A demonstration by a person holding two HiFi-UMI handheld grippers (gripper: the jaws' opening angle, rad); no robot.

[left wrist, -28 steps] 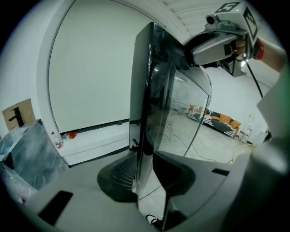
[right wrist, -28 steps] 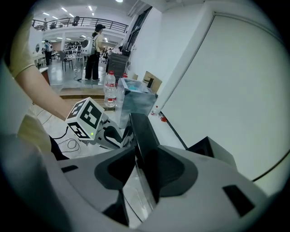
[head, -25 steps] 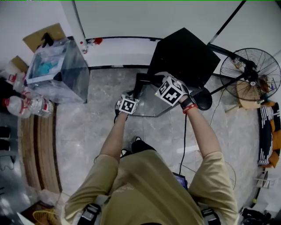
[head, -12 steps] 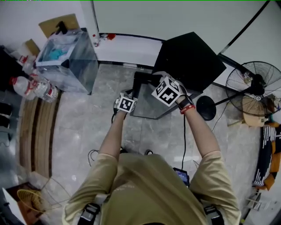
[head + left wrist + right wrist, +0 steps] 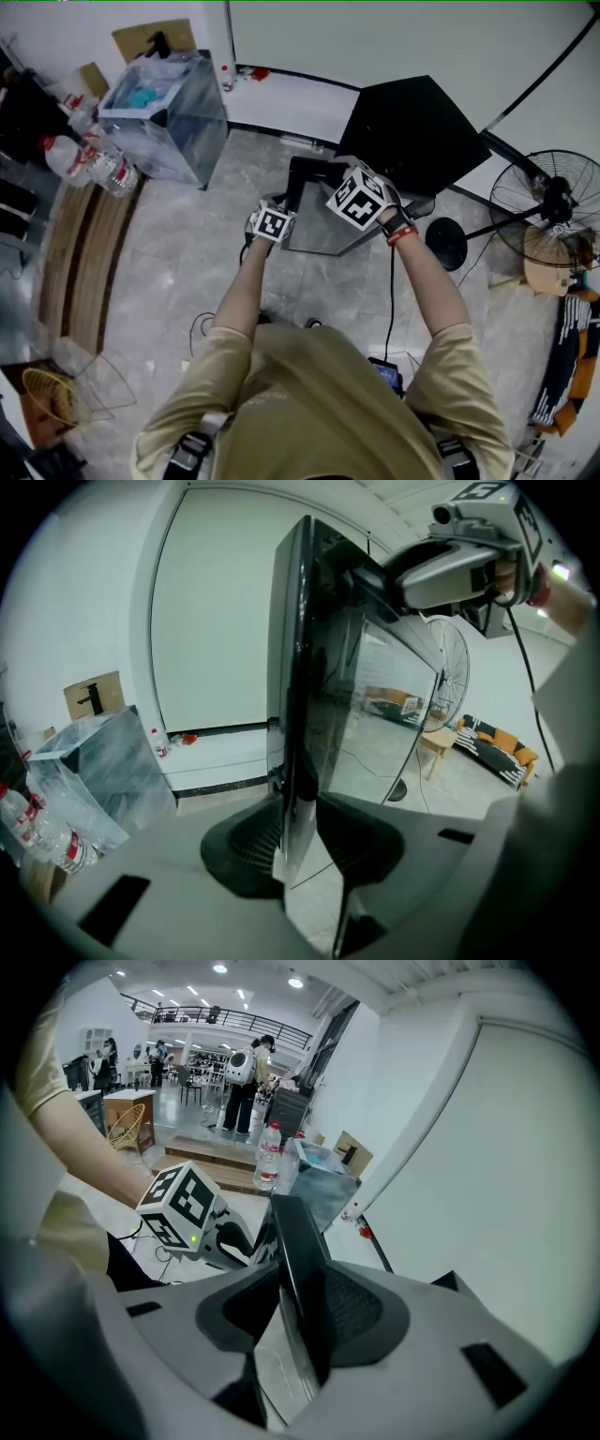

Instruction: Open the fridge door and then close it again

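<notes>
Fridge door [image 5: 323,230] stands swung well out from the black fridge [image 5: 412,131], its glass face mirroring the pale floor in the head view. The door is plainly off its seal, with a wide wedge between the panel and the cabinet front.

I have both claws on its free edge. My left gripper [image 5: 300,846] has the dark rim of the door between its jaws, and the ribbed pads sit against either face. My right gripper [image 5: 305,1321] is clamped on the same rim in the same way, further along it than the left. Neither claw is empty, and neither stands wide of the panel.

I judge the opening half of the job at least largely done, since the door is already far from shut. I cannot tell from this moment alone whether the swing is heading outward or back home. What certainly remains is to bring the panel round against the cabinet until it seats, then let go with both claws.

Further out, a standing fan [image 5: 553,202] is on the right. A clear bin [image 5: 164,117] and some water bottles [image 5: 89,164] sit on the left, all well apart from the door's arc.
</notes>
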